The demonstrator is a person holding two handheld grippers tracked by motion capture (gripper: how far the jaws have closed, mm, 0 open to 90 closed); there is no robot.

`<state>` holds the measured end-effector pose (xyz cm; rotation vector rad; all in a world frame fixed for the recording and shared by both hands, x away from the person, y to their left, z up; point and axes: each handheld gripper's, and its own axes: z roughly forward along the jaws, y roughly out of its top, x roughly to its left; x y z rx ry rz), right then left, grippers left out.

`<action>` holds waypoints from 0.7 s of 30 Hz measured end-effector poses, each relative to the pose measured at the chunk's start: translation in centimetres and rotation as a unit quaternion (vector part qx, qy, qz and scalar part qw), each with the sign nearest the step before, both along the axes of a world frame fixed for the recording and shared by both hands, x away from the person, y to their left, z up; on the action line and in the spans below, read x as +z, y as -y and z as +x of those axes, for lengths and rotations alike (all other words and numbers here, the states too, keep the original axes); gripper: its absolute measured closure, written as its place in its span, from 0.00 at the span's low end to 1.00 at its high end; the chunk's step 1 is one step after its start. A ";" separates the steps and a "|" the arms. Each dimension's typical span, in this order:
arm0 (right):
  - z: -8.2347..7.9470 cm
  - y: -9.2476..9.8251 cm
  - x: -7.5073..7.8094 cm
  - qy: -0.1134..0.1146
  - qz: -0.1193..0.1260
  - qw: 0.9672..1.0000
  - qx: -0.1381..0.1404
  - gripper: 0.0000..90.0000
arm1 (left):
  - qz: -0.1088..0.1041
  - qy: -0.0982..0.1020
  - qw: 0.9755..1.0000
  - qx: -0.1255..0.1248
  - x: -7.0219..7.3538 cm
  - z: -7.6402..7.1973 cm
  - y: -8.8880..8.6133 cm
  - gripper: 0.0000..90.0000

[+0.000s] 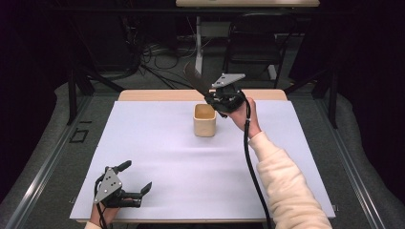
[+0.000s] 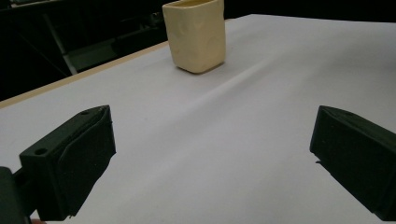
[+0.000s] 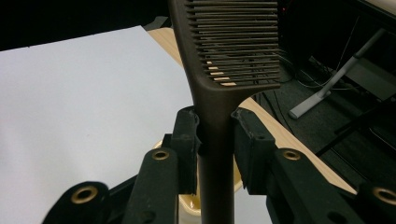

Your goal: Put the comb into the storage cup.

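Up above the cup (image 1: pixel 205 120), right gripper (image 1: pixel 213 97) clamps a comb (image 3: pixel 219 79); left gripper (image 1: pixel 137 179) rests open; no writing legible.

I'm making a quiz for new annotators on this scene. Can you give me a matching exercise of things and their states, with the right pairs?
Things:
1. comb
2. cup
3. left hand-held gripper
4. right hand-held gripper

States:
A. jaws apart, nothing between them, low at the near edge of the table
B. stands upright on the white sheet
C. clamped by its handle, teeth end up
D. raised above the cup, shut on a handle

Pairs: 1-C, 2-B, 3-A, 4-D
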<state>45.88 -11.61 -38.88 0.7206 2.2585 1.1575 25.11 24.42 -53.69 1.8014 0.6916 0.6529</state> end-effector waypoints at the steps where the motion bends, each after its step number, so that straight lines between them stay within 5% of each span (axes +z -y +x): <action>1: 0.0 0.0 0.0 0.001 -0.001 1.000 0.001 0.79 | 0.000 0.000 1.000 0.000 0.0 0.0 0.0 0.00; 21: 0.7 -0.7 0.1 0.007 0.015 1.000 -0.003 0.79 | 0.000 0.000 1.000 0.000 0.0 0.0 0.0 0.00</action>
